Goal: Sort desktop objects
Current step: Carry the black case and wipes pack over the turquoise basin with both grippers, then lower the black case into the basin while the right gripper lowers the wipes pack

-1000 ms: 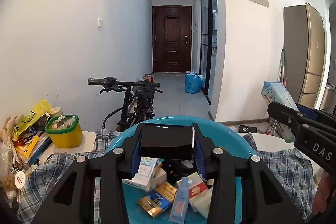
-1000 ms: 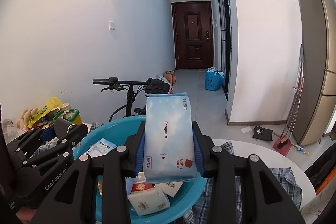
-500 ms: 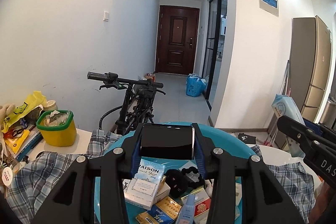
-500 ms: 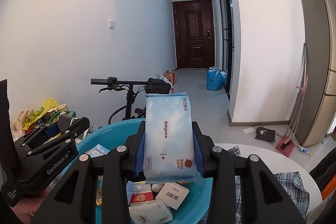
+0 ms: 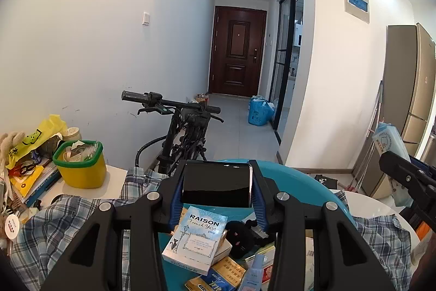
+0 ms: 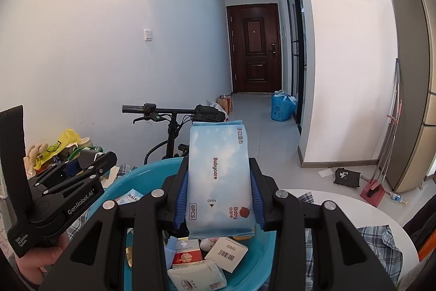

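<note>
On your left, you're gripping a black phone point(image 5: 216, 184) crosswise in the left gripper point(image 5: 216, 191), hovering above the blue basin point(image 5: 297, 182) at six o'clock. To the right, your right gripper point(image 6: 218, 198) is clamping the Babycare wipes pack point(image 6: 219, 176) upright over that basin's boxes.

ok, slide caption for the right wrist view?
Right gripper holds a Babycare wipes pack above the blue basin of sundries.

Your white desk point(image 5: 113, 183) carries a plaid cloth point(image 5: 54, 225), a teal basin point(image 5: 299, 182), a yellow bin point(image 5: 81, 168) and what look like books point(image 5: 41, 182).
</note>
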### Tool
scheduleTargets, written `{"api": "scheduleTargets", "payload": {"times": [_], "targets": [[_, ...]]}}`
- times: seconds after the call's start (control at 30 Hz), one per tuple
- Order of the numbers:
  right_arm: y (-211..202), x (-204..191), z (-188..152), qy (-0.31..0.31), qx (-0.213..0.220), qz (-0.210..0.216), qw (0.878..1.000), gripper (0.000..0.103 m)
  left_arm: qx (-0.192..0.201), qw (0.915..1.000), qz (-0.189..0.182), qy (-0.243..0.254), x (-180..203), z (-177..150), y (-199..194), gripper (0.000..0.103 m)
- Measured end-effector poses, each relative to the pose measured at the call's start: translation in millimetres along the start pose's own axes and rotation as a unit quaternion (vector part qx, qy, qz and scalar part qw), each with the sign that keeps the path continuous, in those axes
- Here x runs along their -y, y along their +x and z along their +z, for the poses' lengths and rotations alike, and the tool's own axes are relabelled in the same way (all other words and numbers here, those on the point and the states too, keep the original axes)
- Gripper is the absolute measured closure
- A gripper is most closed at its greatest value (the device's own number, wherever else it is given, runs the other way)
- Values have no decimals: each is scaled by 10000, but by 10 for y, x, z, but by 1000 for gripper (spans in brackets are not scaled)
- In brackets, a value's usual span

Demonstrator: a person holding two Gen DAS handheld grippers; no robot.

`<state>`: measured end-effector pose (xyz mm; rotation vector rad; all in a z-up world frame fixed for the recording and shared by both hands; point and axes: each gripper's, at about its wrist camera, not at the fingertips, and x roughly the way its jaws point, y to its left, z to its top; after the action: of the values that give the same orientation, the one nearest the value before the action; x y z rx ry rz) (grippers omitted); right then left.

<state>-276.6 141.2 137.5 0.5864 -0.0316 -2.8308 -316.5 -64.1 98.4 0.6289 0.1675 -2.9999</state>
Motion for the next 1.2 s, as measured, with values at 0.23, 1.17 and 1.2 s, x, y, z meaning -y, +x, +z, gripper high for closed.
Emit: {"api": "scheduleTargets", "payload": {"times": [0.23, 1.17, 1.2], "targets": [[99, -17, -31, 23, -165, 54, 9998, 65, -466, 9989, 3, -95, -27, -73, 176, 58], [839, -55, -491, -8, -1601, 65, 9871, 65, -2033, 9782, 354, -246, -293, -462, 897, 58], [860, -54, -512, -27, -1645, 51, 9864, 65, -2039, 9780, 355, -251, -300, -464, 903, 58]]}}
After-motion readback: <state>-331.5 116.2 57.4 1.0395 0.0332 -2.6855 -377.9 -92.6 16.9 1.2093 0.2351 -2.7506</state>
